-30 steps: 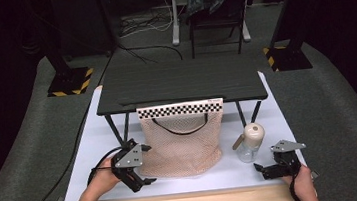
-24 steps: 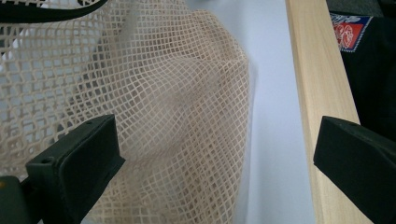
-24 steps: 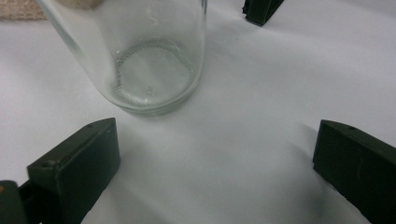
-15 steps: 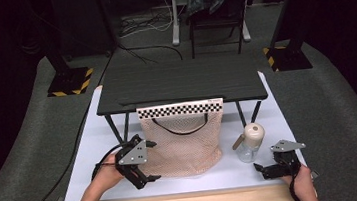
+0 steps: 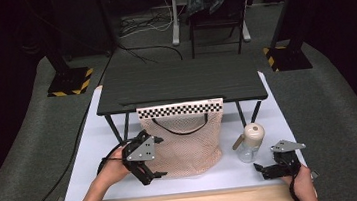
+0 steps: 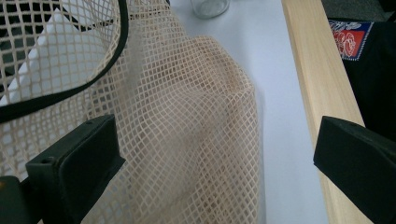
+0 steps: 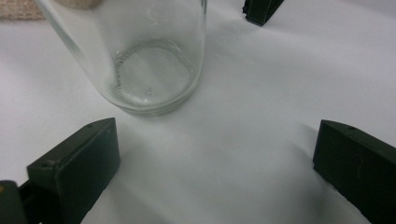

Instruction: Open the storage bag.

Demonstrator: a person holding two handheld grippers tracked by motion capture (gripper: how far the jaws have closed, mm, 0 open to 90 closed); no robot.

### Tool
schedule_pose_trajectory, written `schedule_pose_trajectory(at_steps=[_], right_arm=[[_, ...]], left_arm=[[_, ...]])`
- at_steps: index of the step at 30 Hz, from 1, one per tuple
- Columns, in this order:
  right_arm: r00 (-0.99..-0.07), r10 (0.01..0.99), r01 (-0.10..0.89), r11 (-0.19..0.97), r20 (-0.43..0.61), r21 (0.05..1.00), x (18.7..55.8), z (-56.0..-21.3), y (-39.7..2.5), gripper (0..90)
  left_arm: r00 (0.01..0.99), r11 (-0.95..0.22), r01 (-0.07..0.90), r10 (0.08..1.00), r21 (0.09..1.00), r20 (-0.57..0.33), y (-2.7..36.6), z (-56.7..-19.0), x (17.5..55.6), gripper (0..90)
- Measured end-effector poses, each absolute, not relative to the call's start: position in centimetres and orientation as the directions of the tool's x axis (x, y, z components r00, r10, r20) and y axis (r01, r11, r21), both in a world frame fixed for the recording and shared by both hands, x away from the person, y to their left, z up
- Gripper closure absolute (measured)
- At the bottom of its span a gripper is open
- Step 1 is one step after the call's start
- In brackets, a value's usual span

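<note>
At the near edge of the white surface point(image 5: 93, 165), the left claw point(image 5: 149, 170) is sitting wide open against the lower left side of the mesh bag point(image 5: 191, 144), gripping nothing. The right claw point(image 5: 263, 170) is resting wide open just short of the glass bottle point(image 5: 249, 143), empty. Farther back, the bag is hanging from the dark raised shelf point(image 5: 179, 83).

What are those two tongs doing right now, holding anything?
Left tongs: open, holding nothing, jaws wide at the beige mesh bag with the black handle.
Right tongs: open, holding nothing, short of the clear glass bottle.
</note>
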State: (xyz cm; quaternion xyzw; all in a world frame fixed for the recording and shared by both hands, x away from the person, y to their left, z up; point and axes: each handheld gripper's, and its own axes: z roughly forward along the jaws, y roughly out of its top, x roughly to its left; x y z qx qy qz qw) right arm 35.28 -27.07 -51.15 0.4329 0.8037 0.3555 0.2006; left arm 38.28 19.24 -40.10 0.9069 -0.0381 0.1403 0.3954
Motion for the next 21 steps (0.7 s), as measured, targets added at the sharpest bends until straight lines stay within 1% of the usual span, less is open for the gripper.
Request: schedule_pose_trajectory(at_steps=[12, 21], right_arm=[[-0.544, 0.839, 0.553, 0.371, -0.014, 0.746, 35.3, -51.2, -27.1, 0.0], [-0.544, 0.839, 0.552, 0.371, -0.015, 0.747, 35.3, -51.2, -27.1, 0.0]], left_arm=[[0.957, -0.668, -0.192, 0.033, 0.719, 0.287, 17.8, -39.5, 39.3, 0.4], [0.952, -0.678, -0.207, 0.027, 0.706, 0.305, 16.4, -39.2, 39.7, 0.5]])
